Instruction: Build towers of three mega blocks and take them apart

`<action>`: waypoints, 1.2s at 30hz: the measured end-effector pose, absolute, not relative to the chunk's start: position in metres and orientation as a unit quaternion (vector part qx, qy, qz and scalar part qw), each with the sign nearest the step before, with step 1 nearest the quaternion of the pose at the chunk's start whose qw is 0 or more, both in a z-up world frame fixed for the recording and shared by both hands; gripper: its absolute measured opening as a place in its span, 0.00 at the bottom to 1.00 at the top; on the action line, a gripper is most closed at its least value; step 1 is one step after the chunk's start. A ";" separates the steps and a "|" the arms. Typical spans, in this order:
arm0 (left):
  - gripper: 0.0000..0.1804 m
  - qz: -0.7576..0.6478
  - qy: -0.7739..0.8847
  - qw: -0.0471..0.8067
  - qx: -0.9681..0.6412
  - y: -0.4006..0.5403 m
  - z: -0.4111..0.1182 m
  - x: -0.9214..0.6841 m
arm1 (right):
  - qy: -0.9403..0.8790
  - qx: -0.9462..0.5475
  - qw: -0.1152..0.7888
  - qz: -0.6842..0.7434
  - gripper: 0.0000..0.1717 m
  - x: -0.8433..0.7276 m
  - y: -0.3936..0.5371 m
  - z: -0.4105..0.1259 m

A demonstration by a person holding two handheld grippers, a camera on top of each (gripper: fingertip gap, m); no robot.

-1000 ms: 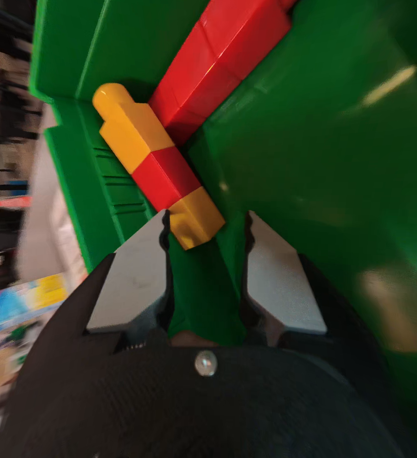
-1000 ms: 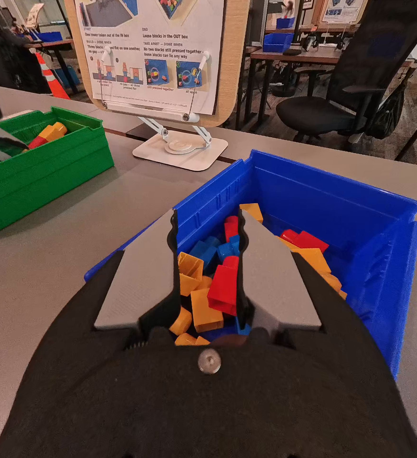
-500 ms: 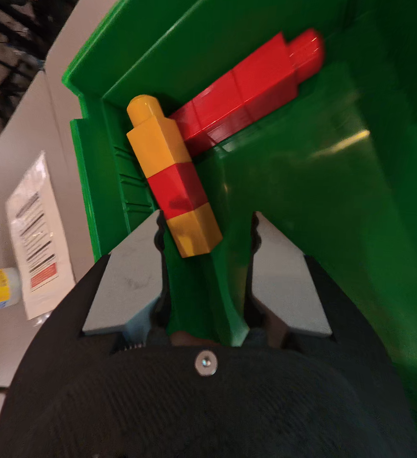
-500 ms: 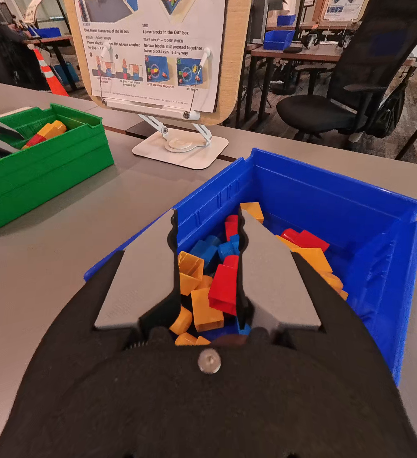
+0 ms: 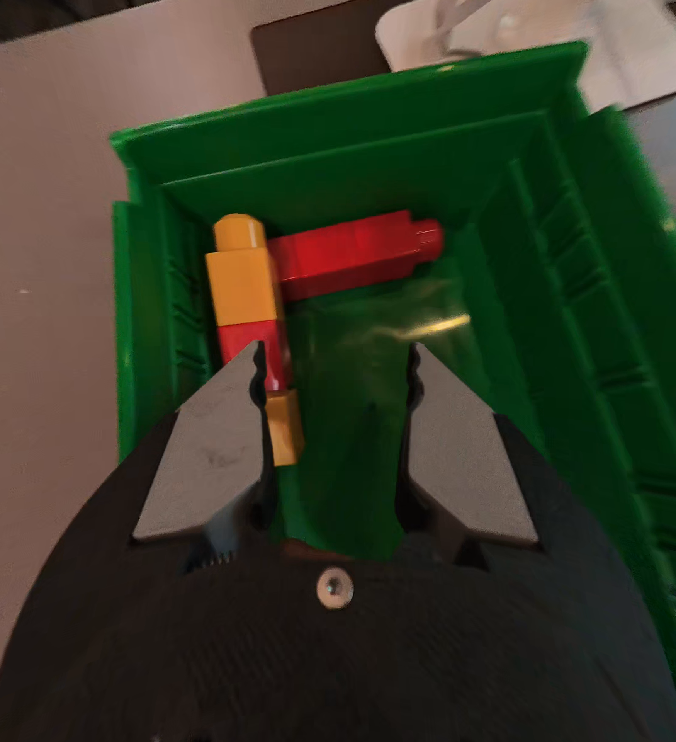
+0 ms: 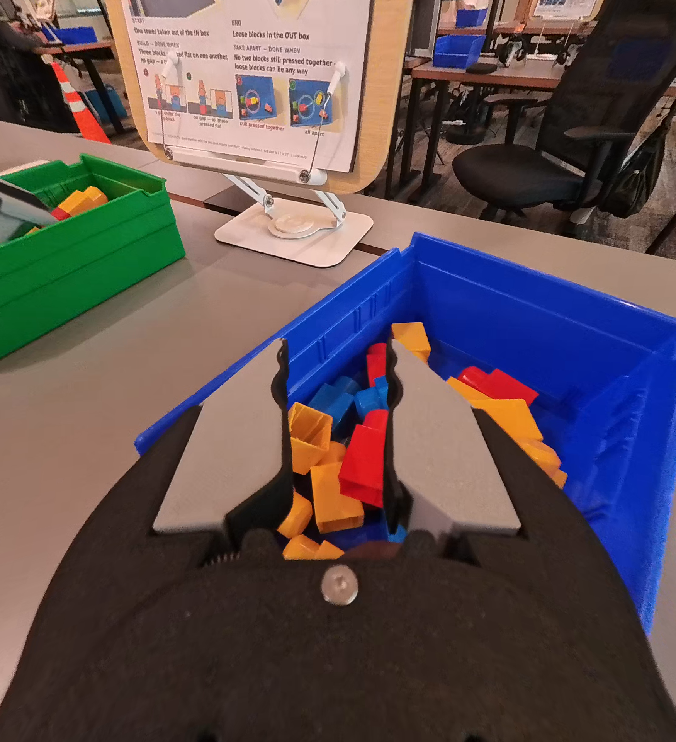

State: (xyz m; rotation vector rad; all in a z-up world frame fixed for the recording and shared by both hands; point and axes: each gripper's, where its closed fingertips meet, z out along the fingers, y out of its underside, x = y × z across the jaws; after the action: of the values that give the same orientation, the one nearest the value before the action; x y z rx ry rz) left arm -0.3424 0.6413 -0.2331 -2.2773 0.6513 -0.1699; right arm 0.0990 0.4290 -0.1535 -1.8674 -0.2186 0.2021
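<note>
The step in hand looks like fetching a built tower from the green bin (image 5: 529, 132) so it can be taken apart. The left gripper (image 5: 336, 361) hangs over the bin with its fingers (image 5: 224, 421) spread wide and nothing between the pads — only bare green floor shows in the gap. The yellow-red-yellow tower (image 5: 248, 305) lies flat along the bin's left wall, its lower half partly under the left finger, so it sits off to the left of the gap, not inside it. An all-red tower (image 5: 352, 257) lies crosswise by the far wall, one end touching the yellow-red-yellow tower near its top block.

The next move, as I judge it, calls for shifting the left gripper leftward until the tower lies between the pads, then lowering and closing; the nearby wall leaves little room for the outer finger.

The right gripper (image 6: 336, 353) hovers above the blue bin (image 6: 549, 289) of loose blocks (image 6: 328, 473), fingers partly apart and gripping nothing — the blocks lie below them. Both bins stand well apart on the grey surface (image 6: 127, 381)
</note>
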 end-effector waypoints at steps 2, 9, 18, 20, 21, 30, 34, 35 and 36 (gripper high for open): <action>0.40 -0.020 0.264 0.362 -0.894 0.644 -0.244 -0.352 | -0.095 -0.801 0.585 0.084 0.26 0.098 0.429 -0.154; 0.44 0.039 0.292 0.347 -0.890 0.658 -0.252 -0.352 | -0.097 -0.805 0.579 0.082 0.26 0.098 0.430 -0.158; 0.36 -0.133 0.266 0.202 -0.933 0.638 -0.285 -0.330 | -0.106 -0.806 0.577 0.077 0.26 0.096 0.430 -0.158; 0.33 -0.149 0.259 0.216 -0.930 0.638 -0.283 -0.333 | -0.106 -0.807 0.576 0.076 0.26 0.097 0.430 -0.158; 0.33 -0.155 0.260 0.216 -0.928 0.635 -0.284 -0.334 | -0.106 -0.807 0.577 0.077 0.26 0.097 0.430 -0.158; 0.30 -0.160 0.212 0.264 -0.927 0.647 -0.282 -0.340 | -0.114 -0.809 0.573 0.071 0.26 0.093 0.431 -0.160; 0.26 -0.135 0.226 0.292 -0.919 0.650 -0.276 -0.349 | -0.115 -0.811 0.569 0.074 0.26 0.092 0.431 -0.162; 0.25 -0.140 0.225 0.302 -0.916 0.649 -0.273 -0.350 | -0.115 -0.811 0.569 0.073 0.26 0.092 0.431 -0.162; 0.24 -0.151 0.221 0.309 -0.913 0.647 -0.270 -0.350 | -0.116 -0.810 0.570 0.072 0.26 0.092 0.431 -0.162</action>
State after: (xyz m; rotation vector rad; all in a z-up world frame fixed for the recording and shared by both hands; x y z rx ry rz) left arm -0.3498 0.6472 -0.2704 -2.4115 0.5849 -0.3992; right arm 0.0917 0.4308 -0.1616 -1.9017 -0.2726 0.1685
